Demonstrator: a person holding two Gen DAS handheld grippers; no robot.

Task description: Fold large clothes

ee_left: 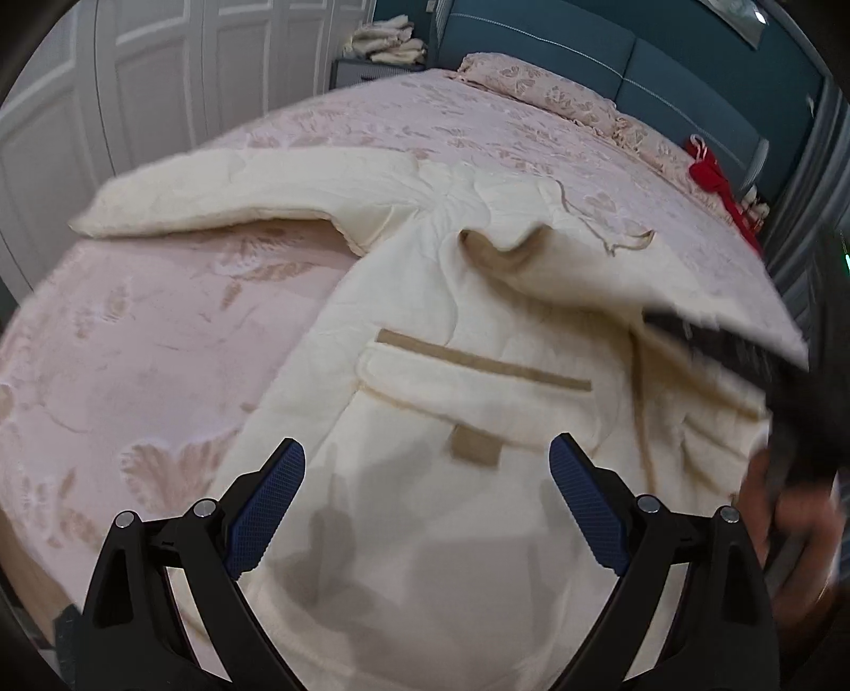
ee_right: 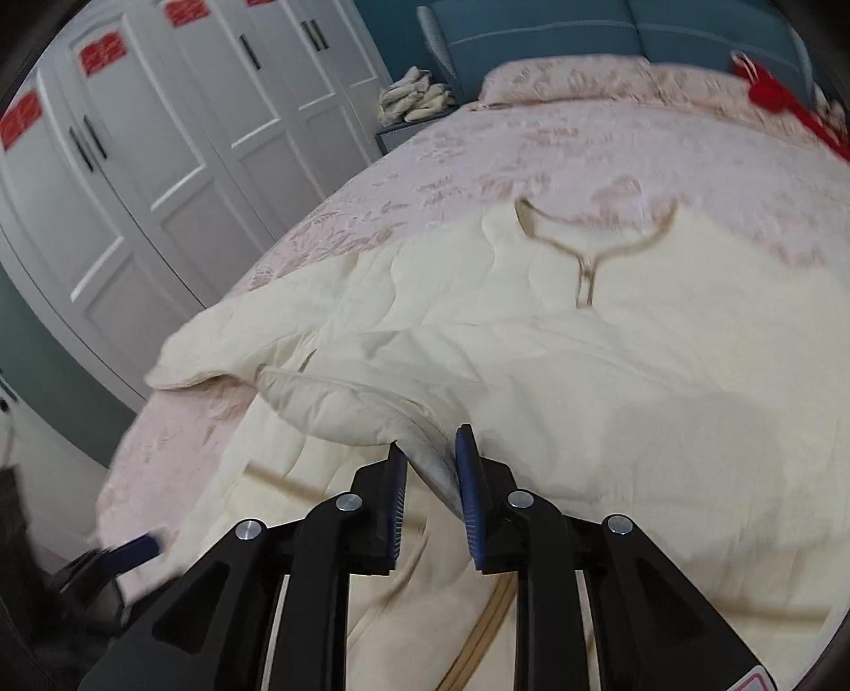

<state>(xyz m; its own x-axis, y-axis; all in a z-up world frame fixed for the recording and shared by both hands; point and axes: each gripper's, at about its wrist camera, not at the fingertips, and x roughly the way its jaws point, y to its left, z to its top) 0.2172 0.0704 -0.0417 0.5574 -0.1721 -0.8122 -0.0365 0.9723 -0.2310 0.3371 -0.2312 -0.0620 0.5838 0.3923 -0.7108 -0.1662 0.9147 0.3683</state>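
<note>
A cream padded jacket (ee_left: 451,372) lies spread on the bed, its flap pocket (ee_left: 478,382) facing up and one sleeve (ee_left: 239,191) stretched out to the left. My left gripper (ee_left: 427,462) hovers open over the jacket's lower front, nothing between its blue pads. My right gripper (ee_right: 431,452) is shut on a fold of the other sleeve (ee_right: 361,398), which is drawn across the jacket body (ee_right: 531,361). The jacket's neckline (ee_right: 584,250) lies beyond it. In the left wrist view the right gripper (ee_left: 744,361) is a dark blur under lifted cloth, with a hand (ee_left: 786,510) below.
The pink patterned bedspread (ee_left: 133,345) covers the bed, with pillows (ee_left: 574,95) at the teal headboard (ee_right: 531,32). A red cloth (ee_left: 712,175) lies at the far right. White wardrobe doors (ee_right: 133,186) stand left. A nightstand holds a pile of pale cloth (ee_right: 419,95).
</note>
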